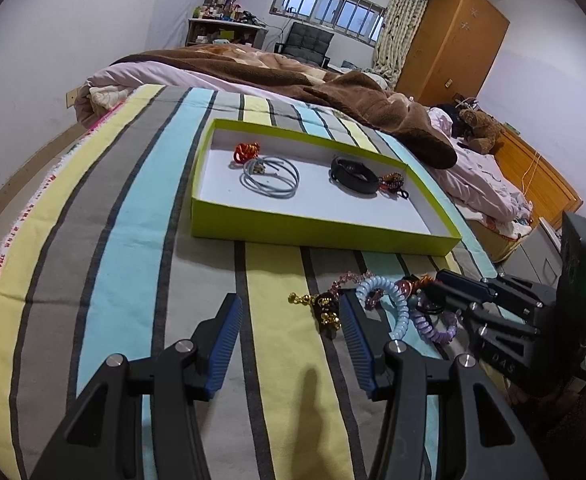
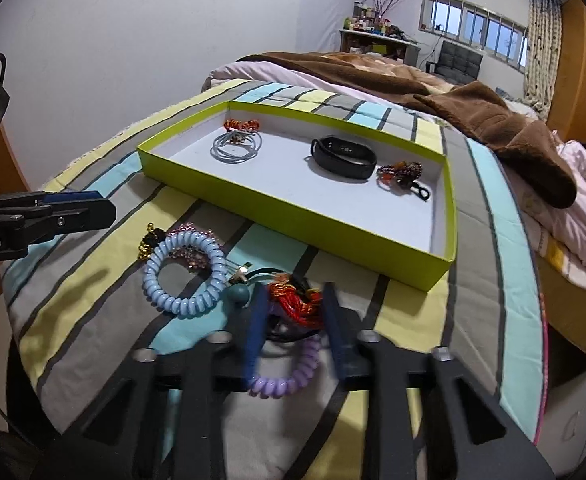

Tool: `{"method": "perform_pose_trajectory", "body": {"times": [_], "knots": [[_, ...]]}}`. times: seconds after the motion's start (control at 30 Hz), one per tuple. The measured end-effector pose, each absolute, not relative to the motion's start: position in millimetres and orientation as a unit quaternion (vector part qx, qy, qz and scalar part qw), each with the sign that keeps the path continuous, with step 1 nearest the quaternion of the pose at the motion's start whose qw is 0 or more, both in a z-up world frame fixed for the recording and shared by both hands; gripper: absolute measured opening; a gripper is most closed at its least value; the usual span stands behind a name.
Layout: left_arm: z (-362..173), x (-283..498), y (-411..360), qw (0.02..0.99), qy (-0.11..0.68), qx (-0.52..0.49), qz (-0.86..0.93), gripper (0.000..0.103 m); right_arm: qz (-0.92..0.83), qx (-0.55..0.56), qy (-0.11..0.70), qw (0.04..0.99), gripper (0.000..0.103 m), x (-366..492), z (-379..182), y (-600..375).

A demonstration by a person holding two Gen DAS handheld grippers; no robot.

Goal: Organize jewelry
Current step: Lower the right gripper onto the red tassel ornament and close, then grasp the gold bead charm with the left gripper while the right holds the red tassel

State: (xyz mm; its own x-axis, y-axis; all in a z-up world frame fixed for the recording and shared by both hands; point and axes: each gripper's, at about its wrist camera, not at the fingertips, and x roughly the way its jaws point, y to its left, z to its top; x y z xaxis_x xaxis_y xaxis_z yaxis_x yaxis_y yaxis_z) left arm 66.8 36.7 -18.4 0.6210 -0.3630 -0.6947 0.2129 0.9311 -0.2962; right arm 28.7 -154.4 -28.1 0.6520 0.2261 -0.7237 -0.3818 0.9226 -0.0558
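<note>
A lime-green tray (image 2: 293, 208) with a white floor lies on the striped bedspread. In it are a black band (image 2: 343, 158), light-blue cord loops (image 2: 235, 146), an orange-red bracelet (image 2: 241, 125) and a dark beaded bracelet (image 2: 399, 172). In front of the tray lies a loose pile: a blue spiral tie (image 2: 151, 276), a purple spiral tie (image 2: 281, 384), gold bells (image 2: 147, 246) and a red beaded bracelet (image 2: 297, 304). My right gripper (image 2: 293, 292) is closed on the red beaded bracelet; its fingers look blurred. My left gripper (image 1: 289, 298) stands open over bare bedspread, left of the pile.
A brown blanket (image 1: 333, 80) is bunched behind and to the right of the tray (image 1: 317, 232). A teddy bear (image 1: 481, 124) and pink bedding lie at the far right. The bedspread drops off at its left and right edges.
</note>
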Motion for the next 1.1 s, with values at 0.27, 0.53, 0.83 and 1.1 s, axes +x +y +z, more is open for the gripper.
{"method": "perform_pose_trajectory", "body": {"times": [0.27,0.53,0.83,1.1], "knots": [[-25,71,23,0.892,0.413,-0.066,-0.171,0.053,0.163,-0.084,0.375,0.909,0.011,28,-25,-162],[-29,70,11,0.892,0.417,-0.020,-0.174,0.053,0.160,-0.010,0.348,0.924,0.010,26,-7,-184],[-32,78,-2,0.894,0.419,0.006,-0.159,0.053,0.157,0.020,0.324,0.933,0.010,21,9,-195],[-33,80,-13,0.899,0.413,0.037,-0.144,0.044,0.159,0.022,0.323,0.933,0.010,21,10,-195]]}}
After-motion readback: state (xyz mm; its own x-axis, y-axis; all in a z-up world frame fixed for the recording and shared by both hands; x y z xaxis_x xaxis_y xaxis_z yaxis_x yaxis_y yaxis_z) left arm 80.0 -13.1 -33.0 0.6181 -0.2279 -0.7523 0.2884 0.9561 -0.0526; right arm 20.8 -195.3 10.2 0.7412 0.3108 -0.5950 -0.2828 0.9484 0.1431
